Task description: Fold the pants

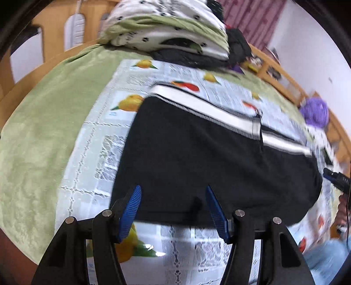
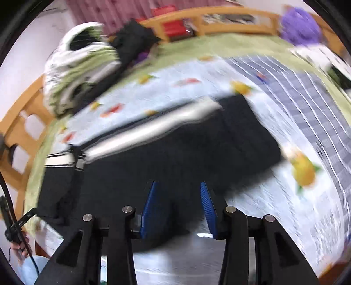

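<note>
Pants lie folded under both hand-held grippers, left and right, jaws apart.

The pants are black, with a white waistband edged in fine grey-and-black stripes. They lie on a pale blue-white cloth printed with yellow-orange citrus fruit, green leaves, red-orange fruit, grey text blocks and a lacy white grid. In the right wrist view part of this cloth shows a grey-blue check. Under it the bed cover is plain light green. The folded bedding is white with small black spots, lined green. The bed frame is honey-coloured wood. The curtain is dusky pink. A fluffy item is purple. The fingers have ribbed blue pads on black arms.
</note>
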{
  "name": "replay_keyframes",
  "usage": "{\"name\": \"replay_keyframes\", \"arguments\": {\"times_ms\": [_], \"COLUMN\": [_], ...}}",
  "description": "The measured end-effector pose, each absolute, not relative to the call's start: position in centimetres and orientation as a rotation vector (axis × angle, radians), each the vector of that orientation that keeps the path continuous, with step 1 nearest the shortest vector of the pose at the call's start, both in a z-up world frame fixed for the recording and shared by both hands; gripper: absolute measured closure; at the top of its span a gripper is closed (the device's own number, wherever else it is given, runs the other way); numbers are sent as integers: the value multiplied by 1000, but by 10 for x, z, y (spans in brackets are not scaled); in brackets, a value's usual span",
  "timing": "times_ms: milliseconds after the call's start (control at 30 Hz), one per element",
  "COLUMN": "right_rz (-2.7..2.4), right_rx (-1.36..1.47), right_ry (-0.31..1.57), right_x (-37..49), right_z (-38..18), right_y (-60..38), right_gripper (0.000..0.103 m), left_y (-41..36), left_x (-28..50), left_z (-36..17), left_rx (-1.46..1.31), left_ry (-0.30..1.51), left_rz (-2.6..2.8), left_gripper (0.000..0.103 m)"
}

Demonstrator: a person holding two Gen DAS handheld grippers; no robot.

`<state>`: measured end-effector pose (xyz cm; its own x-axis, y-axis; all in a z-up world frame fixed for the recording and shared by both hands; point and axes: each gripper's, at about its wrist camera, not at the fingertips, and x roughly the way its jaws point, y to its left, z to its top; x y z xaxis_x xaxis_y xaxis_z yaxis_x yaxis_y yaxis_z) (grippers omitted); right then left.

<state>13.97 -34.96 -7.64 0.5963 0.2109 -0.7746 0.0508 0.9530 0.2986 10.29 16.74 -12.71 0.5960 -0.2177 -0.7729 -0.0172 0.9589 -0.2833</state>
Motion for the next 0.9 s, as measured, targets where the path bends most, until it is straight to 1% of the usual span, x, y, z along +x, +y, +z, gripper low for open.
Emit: {"name": "replay_keyframes", "arguments": {"times_ms": [133, 167, 200, 267, 400, 467, 500, 533, 567, 600, 733, 800, 867, 900], "right_rz": [215, 249, 304, 375, 482, 492, 500, 501, 495, 508, 541, 525, 526, 524], "right_rx": [246, 217, 176, 134, 66, 45, 34, 24, 0, -39, 6, -37, -91, -91], "right_ry": [974, 1001, 1047, 1112, 1241, 1281, 1309, 1323, 1331, 1313, 1233, 1291, 1426, 1424], "right_x": [178, 186, 196, 200, 194, 185, 182, 180, 177, 171, 158, 157, 160, 162], "right_z": [-71, -74, -80, -89, -108, -115, -119, -121, -122, -119, -100, -114, -143, -143], "right_y": [-275, -248, -215, -178, -116, -107, -101, -97, -94, -90, -100, -97, -86, -87], "right_gripper": [61, 62, 66, 70, 71, 71, 75, 80, 94, 97, 98, 98, 97, 97], "left_y": [182, 183, 187, 195, 215, 221, 223, 225, 226, 226, 225, 224, 226, 227], "left_x": [101, 101, 98, 91, 80, 75, 73, 72, 70, 71, 67, 66, 67, 68], "left_z": [-126, -127, -127, -127, -128, -128, -128, -129, -129, -129, -129, -131, -134, -136], "left_rx": [-354, -354, -349, -338, -362, -377, -384, -390, -398, -401, -405, -392, -397, -406], "left_ry": [920, 918, 911, 901, 898, 892, 887, 884, 884, 887, 883, 883, 887, 891], "left_rz": [-102, -95, -84, -71, -78, -87, -91, -96, -106, -113, -147, -157, -156, -158], "left_gripper": [44, 44, 44, 44, 44, 44, 44, 43, 43, 43, 43, 43, 43, 43]}}
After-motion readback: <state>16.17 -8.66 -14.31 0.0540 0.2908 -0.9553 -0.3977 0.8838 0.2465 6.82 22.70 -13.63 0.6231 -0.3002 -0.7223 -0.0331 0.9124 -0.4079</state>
